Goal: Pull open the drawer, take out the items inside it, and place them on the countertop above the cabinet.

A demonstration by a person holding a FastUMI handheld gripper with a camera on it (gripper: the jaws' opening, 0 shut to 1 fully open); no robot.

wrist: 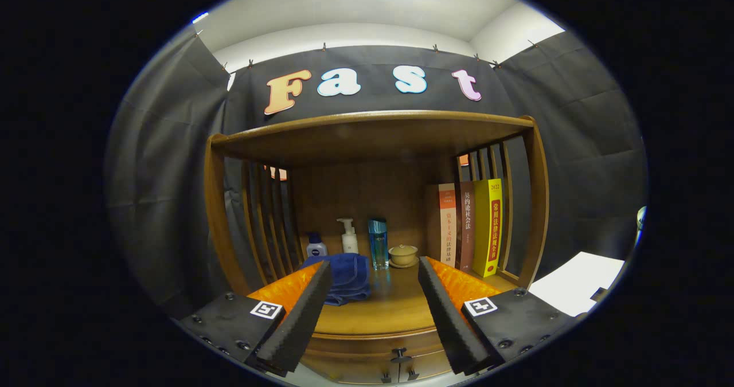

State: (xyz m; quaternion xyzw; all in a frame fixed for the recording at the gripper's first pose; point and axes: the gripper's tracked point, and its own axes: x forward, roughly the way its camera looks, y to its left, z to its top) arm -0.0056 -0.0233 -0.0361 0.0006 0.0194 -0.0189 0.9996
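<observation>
A wooden cabinet (367, 129) with slatted sides stands ahead of me. Its countertop (390, 307) lies between and beyond my fingers. Below the counter's front edge, the drawer fronts (367, 364) are closed, with small dark knobs (399, 354) showing low between the fingers. My gripper (374, 266) is open, held above the counter's front edge, with nothing between its fingers. What is inside the drawers is hidden.
On the counter sit a folded blue towel (347, 278), a small blue-capped bottle (315, 246), a white pump bottle (348, 238), a blue glass bottle (378, 243) and a small lidded cup (403, 255). Three books (470, 229) stand at the right. A white sheet (573, 284) lies outside, right.
</observation>
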